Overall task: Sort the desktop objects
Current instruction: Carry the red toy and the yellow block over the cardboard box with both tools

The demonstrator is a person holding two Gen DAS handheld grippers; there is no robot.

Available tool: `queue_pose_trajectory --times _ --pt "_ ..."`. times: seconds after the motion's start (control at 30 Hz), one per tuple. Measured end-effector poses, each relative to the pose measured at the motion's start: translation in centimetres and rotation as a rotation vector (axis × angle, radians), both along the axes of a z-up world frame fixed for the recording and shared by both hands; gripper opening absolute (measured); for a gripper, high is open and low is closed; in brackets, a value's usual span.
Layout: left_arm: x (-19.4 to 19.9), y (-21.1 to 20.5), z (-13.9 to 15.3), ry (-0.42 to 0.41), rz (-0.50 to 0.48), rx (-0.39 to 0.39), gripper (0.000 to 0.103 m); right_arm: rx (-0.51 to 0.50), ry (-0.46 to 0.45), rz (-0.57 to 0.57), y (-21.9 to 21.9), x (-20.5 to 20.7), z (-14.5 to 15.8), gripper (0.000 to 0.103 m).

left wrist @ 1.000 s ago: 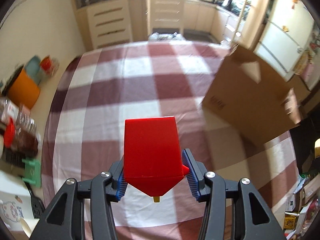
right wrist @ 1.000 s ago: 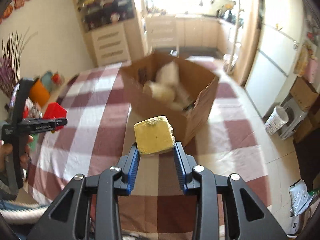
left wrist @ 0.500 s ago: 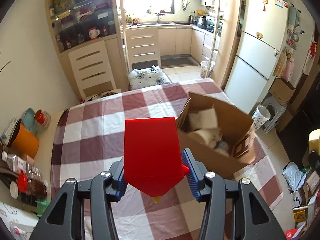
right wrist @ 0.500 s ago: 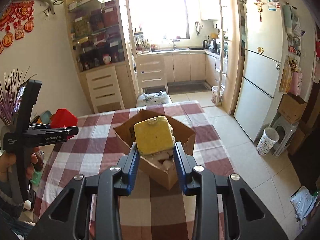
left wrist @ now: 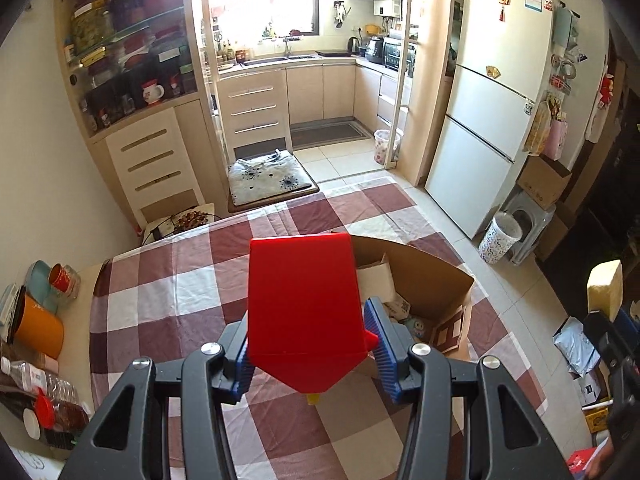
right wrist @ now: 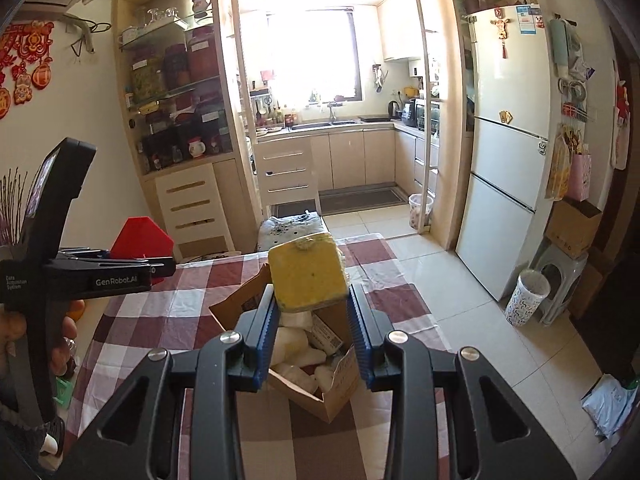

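My left gripper point(left wrist: 307, 354) is shut on a red plastic box point(left wrist: 302, 308) with a pointed bottom, held high over the checked tablecloth. An open cardboard box point(left wrist: 434, 280) with white packets inside sits on the table just right of it. My right gripper point(right wrist: 312, 330) is shut on a yellow sponge block point(right wrist: 307, 276), raised above the same cardboard box point(right wrist: 332, 400). In the right wrist view the left gripper point(right wrist: 120, 268) with the red box point(right wrist: 138, 238) shows at the left, in a hand. The sponge point(left wrist: 605, 288) appears at the right edge of the left wrist view.
The table point(left wrist: 168, 300) wears a maroon and white checked cloth. An orange cup point(left wrist: 38, 330), bowls and bottles point(left wrist: 44, 396) crowd its left edge. A cushioned chair point(left wrist: 268, 176) stands at the far end. A fridge point(left wrist: 488, 132), a patterned bin point(left wrist: 498, 236) and a stool are on the right.
Both grippers have risen with their loads and tipped up, so the kitchen beyond the table has come into view. The cardboard box now sits lower and smaller in both views.
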State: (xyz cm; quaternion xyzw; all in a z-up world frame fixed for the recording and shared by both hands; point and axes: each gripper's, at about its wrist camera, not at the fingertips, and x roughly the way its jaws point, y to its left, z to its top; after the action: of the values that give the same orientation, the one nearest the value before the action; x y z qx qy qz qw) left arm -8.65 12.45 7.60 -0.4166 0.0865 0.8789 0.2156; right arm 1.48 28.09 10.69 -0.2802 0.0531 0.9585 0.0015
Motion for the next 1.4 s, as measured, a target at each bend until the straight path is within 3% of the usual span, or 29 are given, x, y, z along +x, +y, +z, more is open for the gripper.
queue_pose_trajectory --times 0.83,1.4 --pt "-5.0 4.0 -4.2 -0.132 0.002 -0.097 0.050 -0.009 -0.122 0.047 -0.5 -5.7 -4.7 0.035" --pt "-6.9 6.7 -7.8 -0.210 -0.041 -0.180 0.050 -0.031 -0.187 0.042 -0.6 -7.5 -7.2 0.035"
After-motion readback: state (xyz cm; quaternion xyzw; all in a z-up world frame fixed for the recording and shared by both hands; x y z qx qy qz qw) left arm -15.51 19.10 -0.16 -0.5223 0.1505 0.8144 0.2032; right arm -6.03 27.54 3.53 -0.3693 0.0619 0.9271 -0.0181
